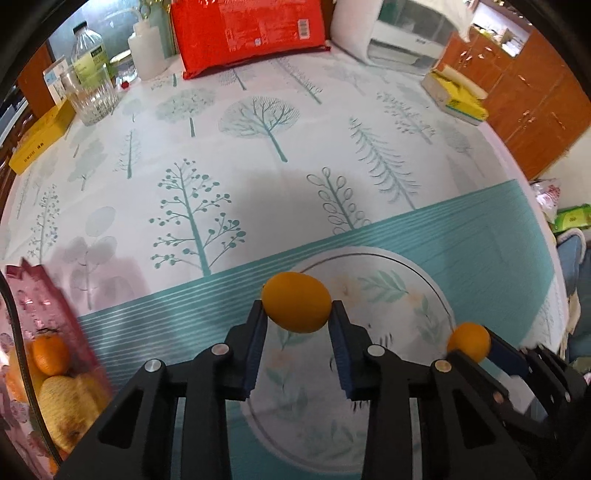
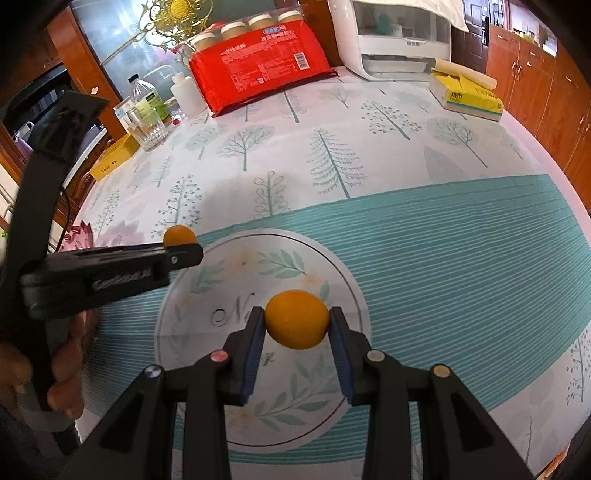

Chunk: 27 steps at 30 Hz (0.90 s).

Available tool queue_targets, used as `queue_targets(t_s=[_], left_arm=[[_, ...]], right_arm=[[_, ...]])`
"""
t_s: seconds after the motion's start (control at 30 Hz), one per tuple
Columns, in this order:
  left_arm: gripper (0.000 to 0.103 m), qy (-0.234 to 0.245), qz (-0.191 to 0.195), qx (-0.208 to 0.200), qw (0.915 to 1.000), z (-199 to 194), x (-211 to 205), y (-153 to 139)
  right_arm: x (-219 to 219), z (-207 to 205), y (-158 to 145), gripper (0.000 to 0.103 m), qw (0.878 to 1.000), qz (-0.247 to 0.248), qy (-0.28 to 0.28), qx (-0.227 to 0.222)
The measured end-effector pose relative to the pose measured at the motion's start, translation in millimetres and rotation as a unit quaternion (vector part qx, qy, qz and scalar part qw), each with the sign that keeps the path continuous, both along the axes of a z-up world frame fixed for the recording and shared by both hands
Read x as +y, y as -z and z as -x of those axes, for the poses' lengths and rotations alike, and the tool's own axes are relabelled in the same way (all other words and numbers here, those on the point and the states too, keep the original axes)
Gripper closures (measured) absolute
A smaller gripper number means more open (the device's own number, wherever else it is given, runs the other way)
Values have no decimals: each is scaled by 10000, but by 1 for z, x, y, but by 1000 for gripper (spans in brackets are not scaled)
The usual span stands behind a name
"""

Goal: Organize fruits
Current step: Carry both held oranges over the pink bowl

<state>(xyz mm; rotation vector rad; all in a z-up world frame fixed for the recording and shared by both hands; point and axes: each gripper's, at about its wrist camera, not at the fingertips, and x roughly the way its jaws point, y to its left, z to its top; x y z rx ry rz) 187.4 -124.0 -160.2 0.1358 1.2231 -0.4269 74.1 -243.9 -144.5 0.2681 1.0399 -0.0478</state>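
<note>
Across the table (image 1: 258,206) lies a cloth printed with teal trees, with a striped teal band along its near edge. At the far edge a large red package (image 1: 251,33) leans upright, with a white appliance (image 1: 402,33) to its right. A yellow-and-white box (image 1: 456,96) sits near the far right corner. Toward the far left corner stand a clear bottle (image 1: 86,51), a ribbed glass (image 1: 92,98) and a flat yellow box (image 1: 40,138) at the left edge. On the striped band near the front edge rests a round plate (image 2: 332,269) with leaf decoration. At the near left corner a pink bag (image 1: 40,332) holds several oranges and a yellowish fruit.

Above the plate, the left gripper (image 1: 297,314) pinches a small orange fruit (image 1: 296,302) between its blue pads, clear of the plate surface. Just to its right, the right gripper (image 2: 297,325) likewise pinches its own orange fruit (image 2: 297,319) over the plate's middle. A hand (image 2: 55,373) holding the left tool shows at the left side of the right wrist view.
</note>
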Motion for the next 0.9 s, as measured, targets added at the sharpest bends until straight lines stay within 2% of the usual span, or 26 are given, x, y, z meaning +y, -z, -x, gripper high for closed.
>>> queue_targets(t_s=[0.23, 0.47, 0.73, 0.9], left_arm=[[71, 348, 73, -231, 9991, 33, 38, -48], [71, 292, 101, -580, 9978, 54, 97, -90], [71, 26, 69, -754, 9971, 71, 164, -109], [71, -187, 24, -835, 9963, 81, 201, -112]], right_arm=[[25, 5, -30, 68, 9997, 2, -60, -249], [71, 11, -71, 68, 9978, 49, -253, -618], [128, 20, -105, 68, 9941, -1, -545, -942], [162, 24, -114, 68, 9919, -27, -773, -1012]])
